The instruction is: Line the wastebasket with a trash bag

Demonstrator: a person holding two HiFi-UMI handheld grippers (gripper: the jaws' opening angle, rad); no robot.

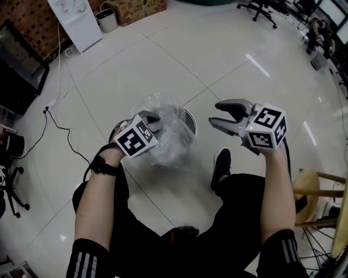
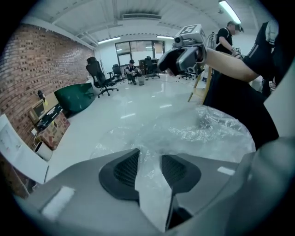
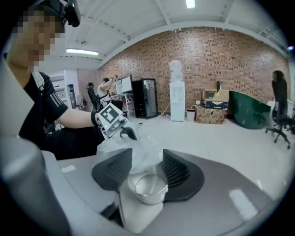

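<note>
A clear plastic trash bag billows over a round metal wastebasket on the tiled floor in front of me. My left gripper is at the bag's left side and shut on a fold of it. In the left gripper view the film fills the gap between the jaws of that gripper. My right gripper hovers to the right of the basket, open, with nothing between its fingers. The right gripper view looks between the right gripper's jaws at the basket, the bag and the left gripper.
My shoe stands just right of the basket. A wooden stool is at the right. A cable runs over the floor at the left. A white dispenser and a cardboard box stand at the far wall.
</note>
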